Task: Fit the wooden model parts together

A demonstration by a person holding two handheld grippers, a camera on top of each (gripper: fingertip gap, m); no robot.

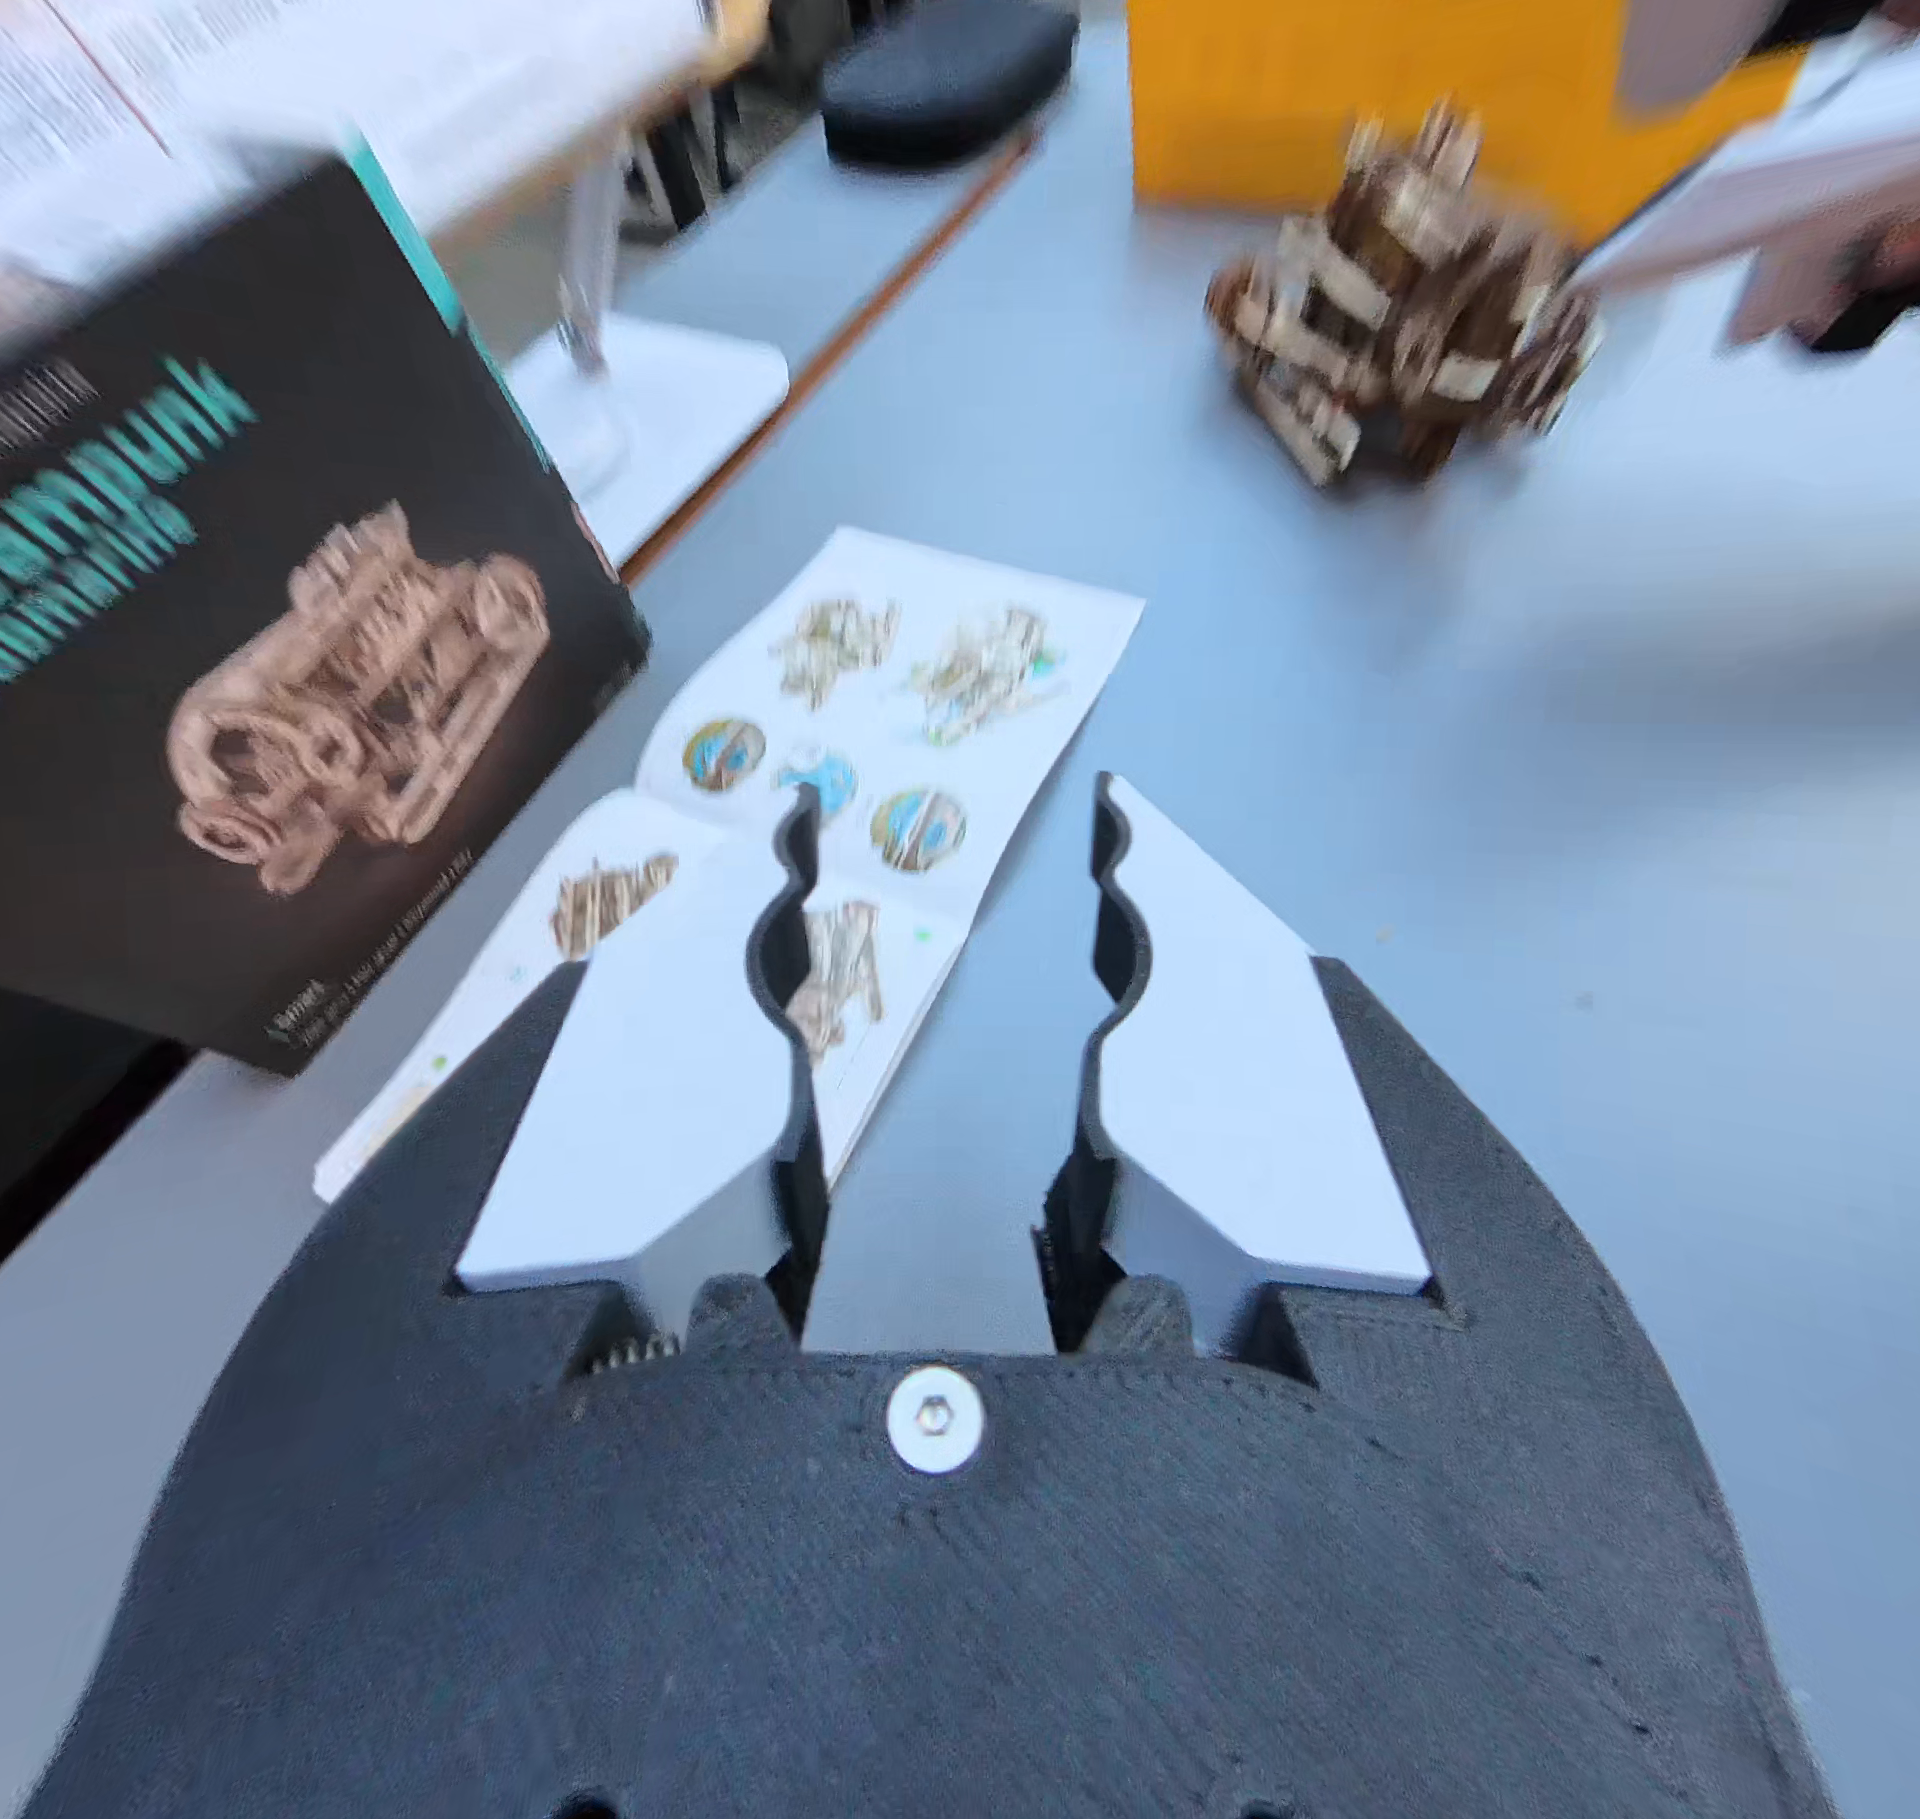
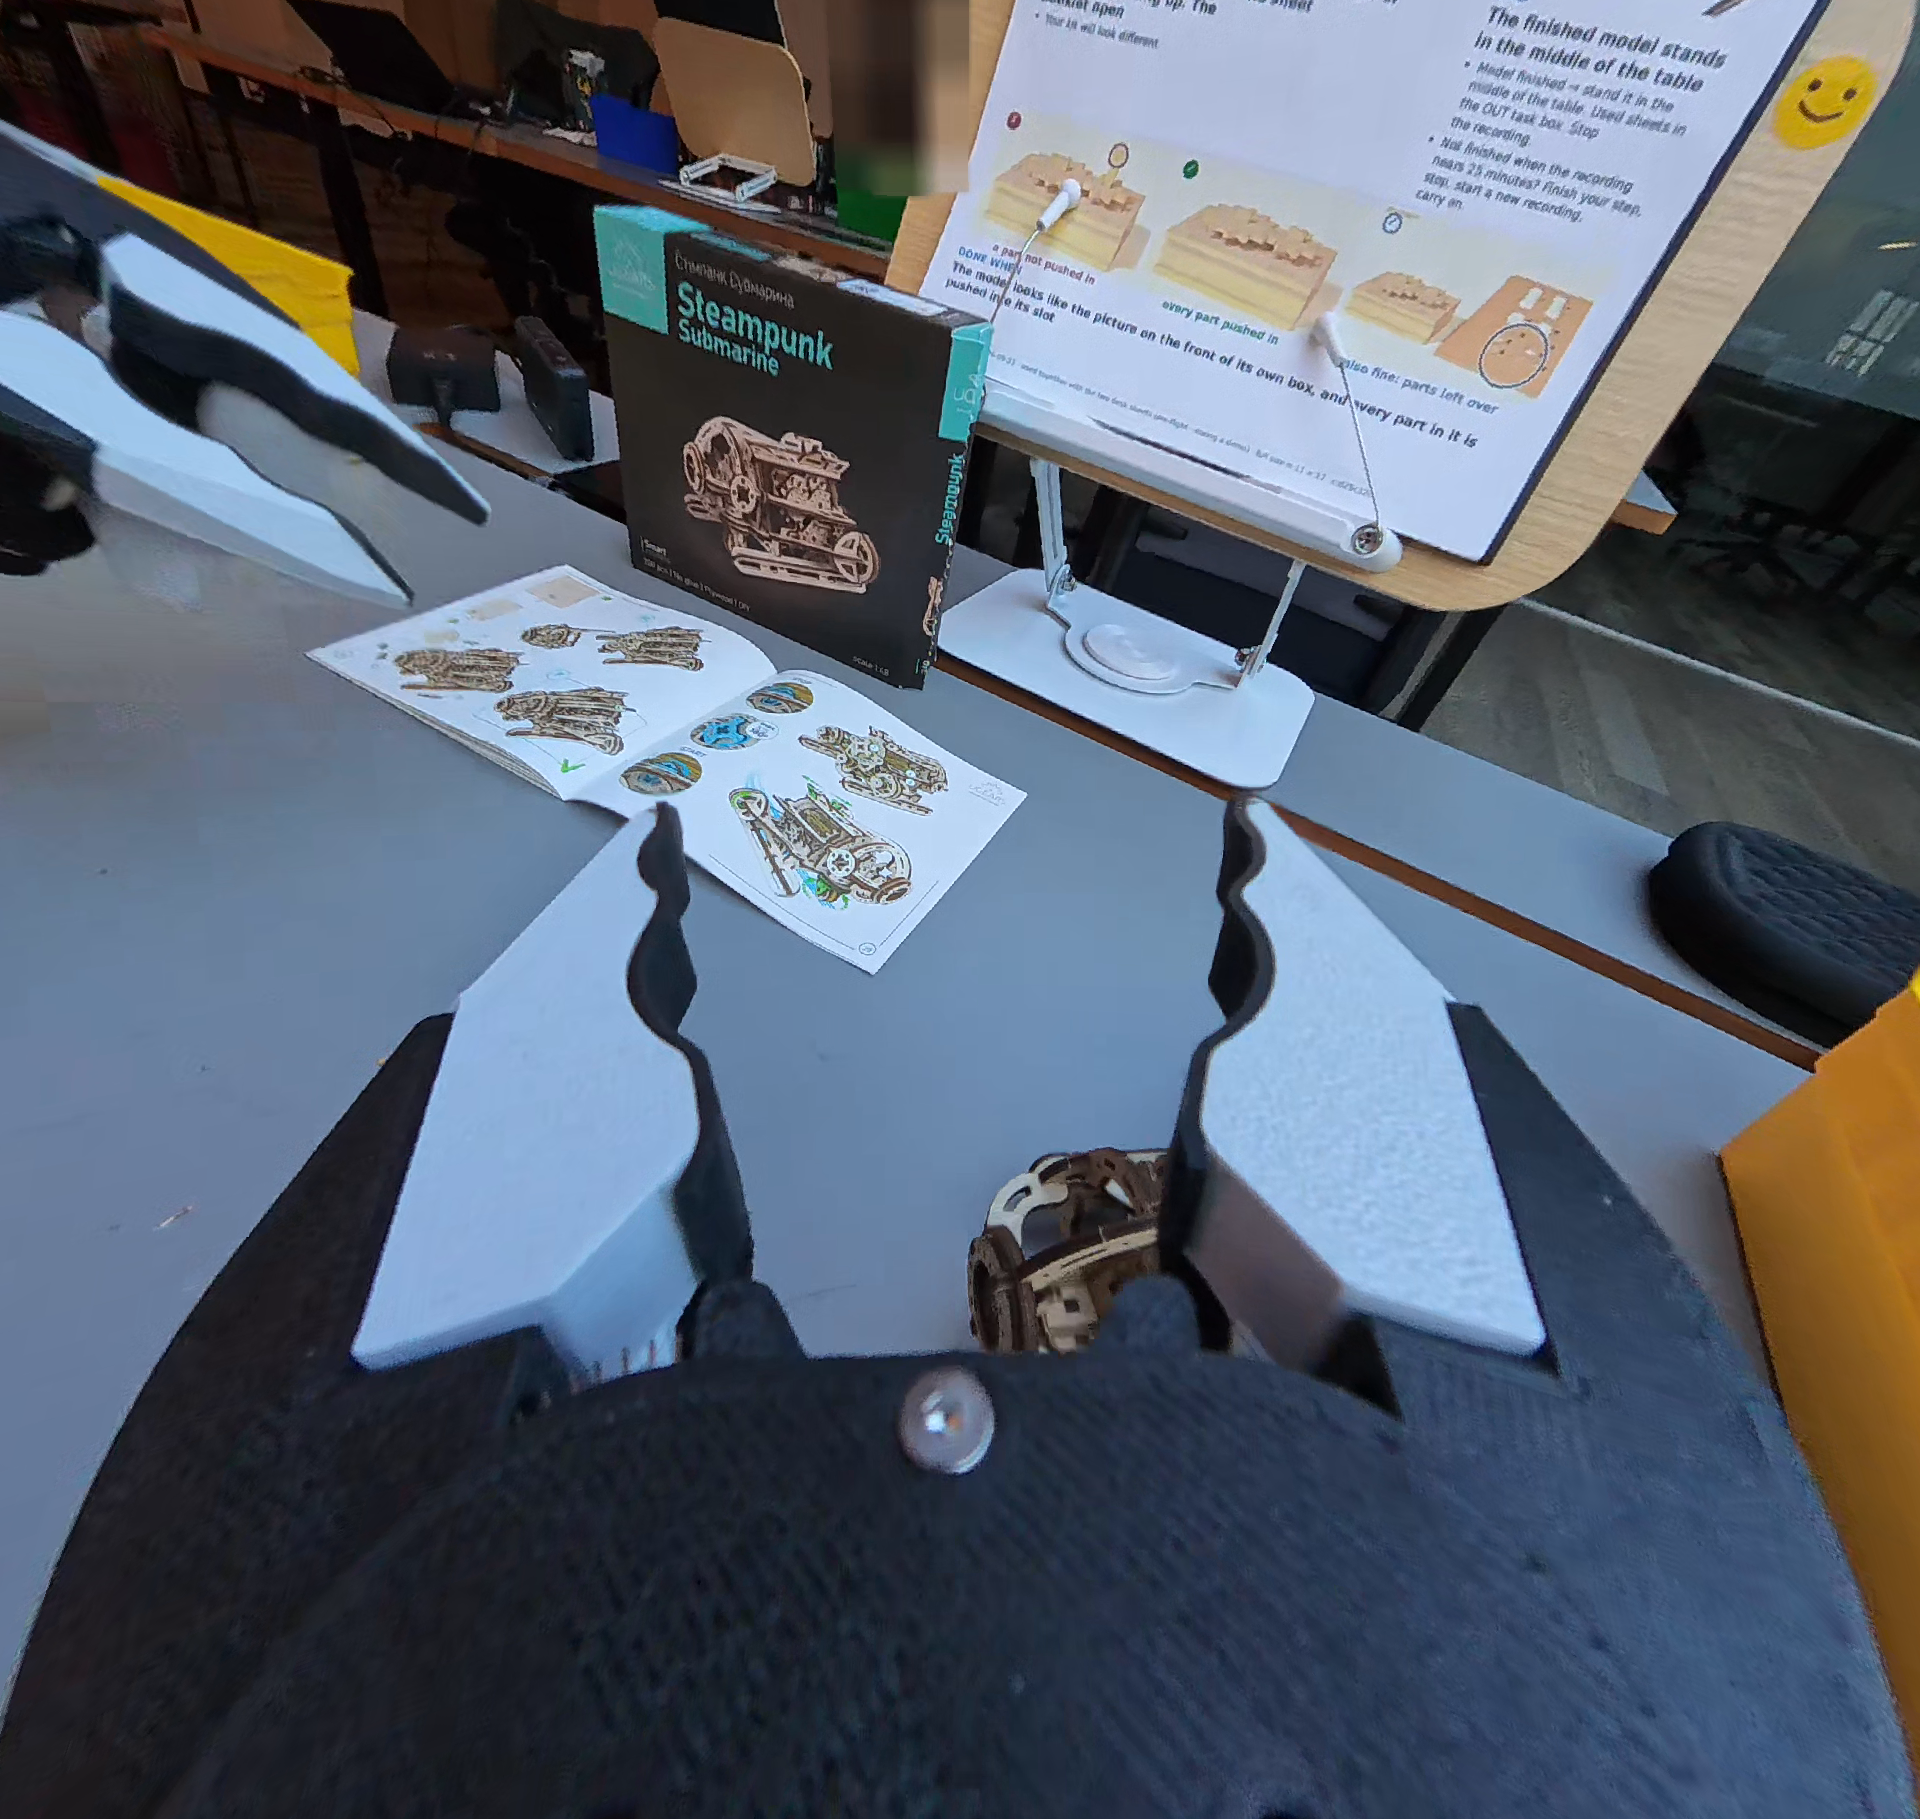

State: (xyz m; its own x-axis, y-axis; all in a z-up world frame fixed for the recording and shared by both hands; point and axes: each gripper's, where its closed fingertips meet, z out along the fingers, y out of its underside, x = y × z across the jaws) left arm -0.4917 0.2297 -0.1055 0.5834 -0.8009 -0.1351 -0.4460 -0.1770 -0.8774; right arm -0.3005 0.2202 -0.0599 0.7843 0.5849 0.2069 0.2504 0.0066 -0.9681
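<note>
The assembled wooden model (image 1: 1403,315) stands on the grey table (image 1: 1455,834), blurred, far ahead and to the right of my left gripper (image 1: 954,798). That gripper is open and empty above the booklet (image 1: 894,720). My right gripper (image 2: 951,813) is open and empty, just above the model (image 2: 1070,1250), which sits low between the finger bases and is partly hidden by the right finger. The left gripper (image 2: 436,548) also shows at the upper left of the right wrist view.
The black kit box (image 2: 790,439) stands behind the open booklet (image 2: 675,730). An instruction board (image 2: 1351,211) rests on a white stand (image 2: 1132,668). A yellow box (image 2: 1849,1302) is at the right, a black case (image 2: 1787,917) at the table edge.
</note>
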